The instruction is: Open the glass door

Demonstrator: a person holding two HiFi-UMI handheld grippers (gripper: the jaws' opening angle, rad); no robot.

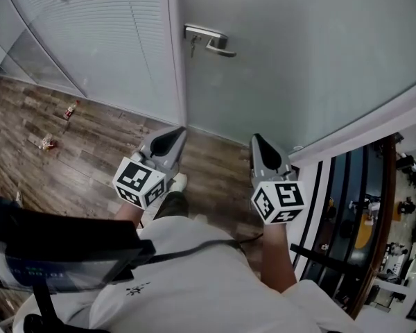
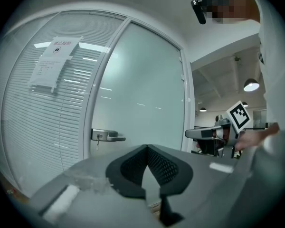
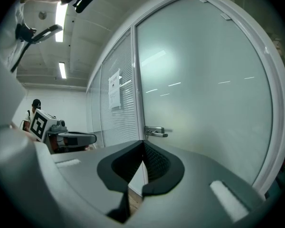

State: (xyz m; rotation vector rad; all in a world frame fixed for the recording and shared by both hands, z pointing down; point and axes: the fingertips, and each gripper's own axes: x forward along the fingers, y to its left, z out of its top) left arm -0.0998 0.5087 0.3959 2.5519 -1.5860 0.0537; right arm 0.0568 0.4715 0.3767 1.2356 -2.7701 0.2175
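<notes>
1. At far left a glazed panel with closed blinds [image 1: 104,40] carries a paper notice [image 2: 53,63]; the print is too small to read.
2. Below it lies the wooden floor [image 1: 76,158], with two small reddish objects [image 1: 69,111] near the panel's foot.
3. The left gripper [image 1: 177,132] points at the bottom of the white frame post [image 1: 177,61]. Its jaws are pressed together tip to tip with nothing between them, and it touches nothing.
4. Just right of the post, the metal lever handle [image 1: 211,40] sits at the left edge of the glass door [image 1: 298,54], with a key [image 1: 191,46] hanging at the lock. The frosted door stands closed in its frame, and the handle is well apart from both grippers.
5. The right gripper [image 1: 255,139] hovers beside the left one, aimed at the door's lower part. Its jaws are likewise fully closed and empty.
6. At far right, beyond the door's white frame, an office area [image 1: 395,241] shows.
</notes>
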